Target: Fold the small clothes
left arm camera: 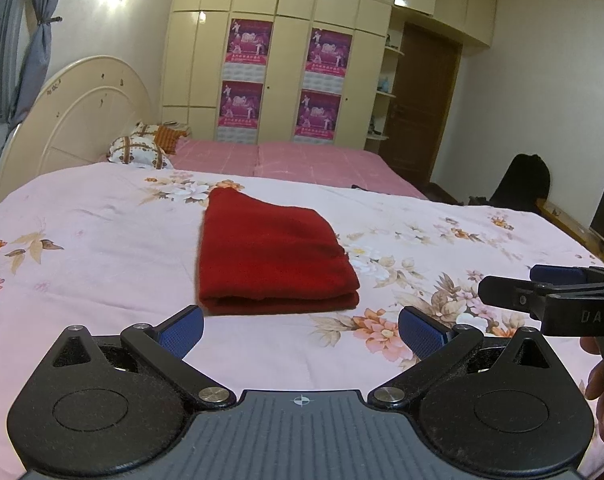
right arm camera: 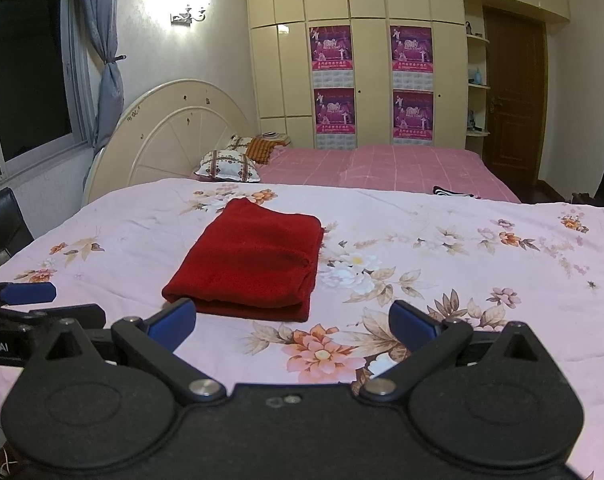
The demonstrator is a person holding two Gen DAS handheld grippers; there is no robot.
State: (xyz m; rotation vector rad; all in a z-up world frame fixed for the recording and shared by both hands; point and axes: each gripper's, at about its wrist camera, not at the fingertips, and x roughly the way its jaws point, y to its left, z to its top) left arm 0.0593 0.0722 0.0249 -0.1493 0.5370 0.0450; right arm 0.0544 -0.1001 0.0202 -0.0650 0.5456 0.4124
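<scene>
Folded red cloth on floral bedspread, both claws spread, clear

Floral bedspread, patterned pillows, postered wardrobe

Home bedroom, floral-quilted bed, arched headboard, pillows, cream wardrobe

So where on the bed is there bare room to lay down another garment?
Floral sheet lies bare right of the folded red cloth, out to the bed's edge, and left of it toward the headboard. Nearest strip is crowded: open left gripper and open right gripper flank the cloth's front edge.
</scene>
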